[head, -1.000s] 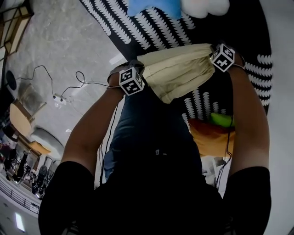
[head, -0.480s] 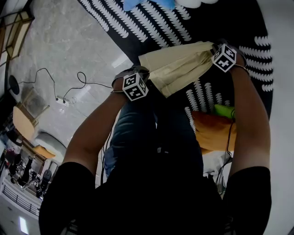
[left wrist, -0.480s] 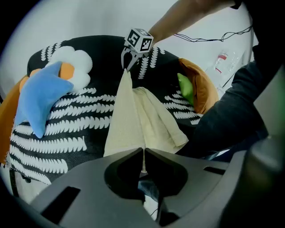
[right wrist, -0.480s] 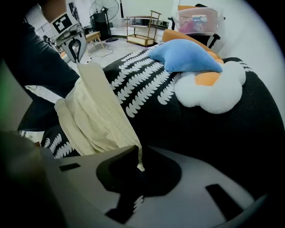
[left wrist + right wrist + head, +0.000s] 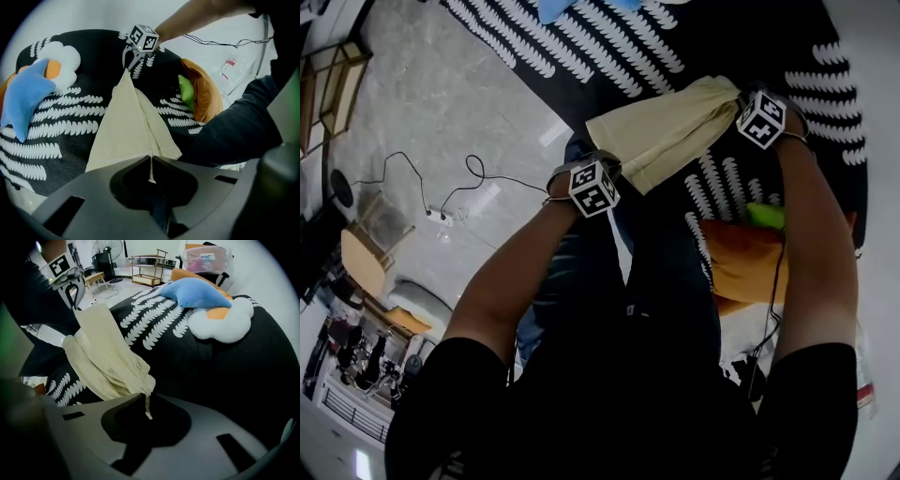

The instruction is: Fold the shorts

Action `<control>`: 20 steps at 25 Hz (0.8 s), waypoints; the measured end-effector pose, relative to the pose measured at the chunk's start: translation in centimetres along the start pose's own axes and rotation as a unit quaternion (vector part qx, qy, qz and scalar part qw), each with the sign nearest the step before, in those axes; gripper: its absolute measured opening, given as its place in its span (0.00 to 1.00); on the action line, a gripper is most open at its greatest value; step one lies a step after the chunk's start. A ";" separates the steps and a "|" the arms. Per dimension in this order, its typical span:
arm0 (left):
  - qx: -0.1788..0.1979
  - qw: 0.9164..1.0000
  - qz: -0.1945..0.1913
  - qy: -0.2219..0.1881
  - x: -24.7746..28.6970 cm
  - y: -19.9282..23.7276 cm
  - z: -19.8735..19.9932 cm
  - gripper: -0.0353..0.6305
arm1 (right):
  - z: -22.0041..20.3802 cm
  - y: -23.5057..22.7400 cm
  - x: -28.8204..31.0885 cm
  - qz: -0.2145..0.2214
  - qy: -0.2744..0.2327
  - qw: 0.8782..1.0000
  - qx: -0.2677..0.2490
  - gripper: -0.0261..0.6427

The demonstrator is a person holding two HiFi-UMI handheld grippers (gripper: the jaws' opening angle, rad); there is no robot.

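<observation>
Your jaws were pressed together on both sides. The left gripper (image 5: pixel 151 159) pinched one thin edge of the cream shorts (image 5: pixel 675 127), and the right gripper (image 5: pixel 146 401) pinched a gathered end. The folded shorts hung stretched between the two grippers, over the black leaf-print cover (image 5: pixel 225 376), well apart from the blue star cushion (image 5: pixel 26 96).

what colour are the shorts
The shorts are a plain pale cream-yellow, with no print. They show best in the left gripper view.

Cream shorts (image 5: pixel 670 131) hang stretched, apparently folded, above the rug.
</observation>
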State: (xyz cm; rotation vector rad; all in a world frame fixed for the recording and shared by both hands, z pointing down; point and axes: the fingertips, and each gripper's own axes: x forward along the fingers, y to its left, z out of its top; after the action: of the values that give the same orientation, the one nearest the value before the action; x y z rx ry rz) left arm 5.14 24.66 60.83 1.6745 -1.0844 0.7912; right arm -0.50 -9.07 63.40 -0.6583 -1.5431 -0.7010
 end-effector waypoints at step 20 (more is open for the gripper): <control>-0.027 0.998 -0.061 0.010 8.3 -8.2 0.3 0.09 | -6.4 5.5 5.0 -0.001 0.031 0.999 -0.006 0.09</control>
State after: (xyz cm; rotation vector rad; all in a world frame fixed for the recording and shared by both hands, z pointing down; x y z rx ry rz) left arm 15.99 23.15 64.91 1.6675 -0.9727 0.6933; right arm 7.39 -10.33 69.11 -0.6384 -1.4830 -0.7256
